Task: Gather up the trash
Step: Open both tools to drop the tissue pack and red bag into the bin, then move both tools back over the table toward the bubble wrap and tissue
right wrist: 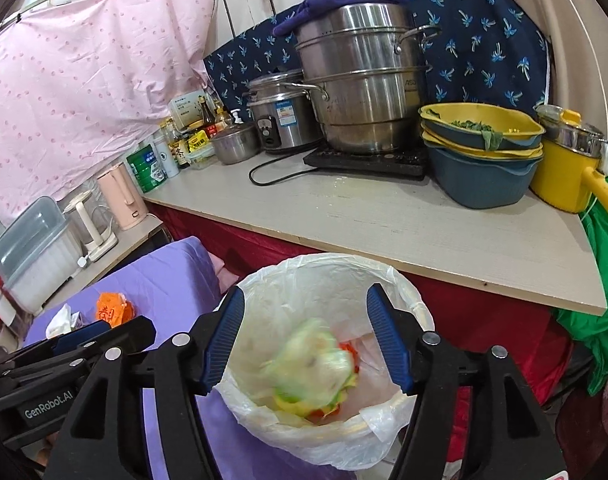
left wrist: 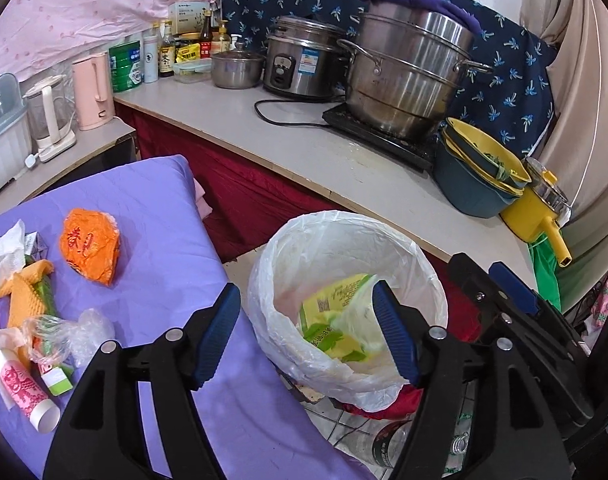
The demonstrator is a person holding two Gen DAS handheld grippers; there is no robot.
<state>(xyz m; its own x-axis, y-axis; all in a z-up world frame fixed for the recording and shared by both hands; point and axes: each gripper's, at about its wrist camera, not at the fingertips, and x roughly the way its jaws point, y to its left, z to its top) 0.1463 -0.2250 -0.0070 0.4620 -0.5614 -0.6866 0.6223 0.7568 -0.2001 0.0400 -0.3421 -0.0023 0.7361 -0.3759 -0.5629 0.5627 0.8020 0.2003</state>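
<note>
A bin with a white liner (left wrist: 344,248) (right wrist: 332,272) stands between the purple-covered table (left wrist: 160,216) and the counter. Yellow-green wrappers (left wrist: 336,320) lie inside. In the right wrist view a blurred greenish bag (right wrist: 312,368) is in the air inside the bin, below my open right gripper (right wrist: 304,340). My open, empty left gripper (left wrist: 308,332) hovers at the bin's left rim. On the table lie an orange wrapper (left wrist: 90,246), tissue (left wrist: 6,252), a yellow-orange foam piece (left wrist: 24,292), a clear bag (left wrist: 68,332) and a pink-white tube (left wrist: 22,388).
The counter (left wrist: 304,160) behind holds a steel steamer pot (left wrist: 408,76), rice cooker (left wrist: 300,64), stacked yellow and blue basins (right wrist: 480,152), a yellow pot (right wrist: 568,164), bottles and kettles. A bottle (left wrist: 388,444) lies on the tiled floor by the bin.
</note>
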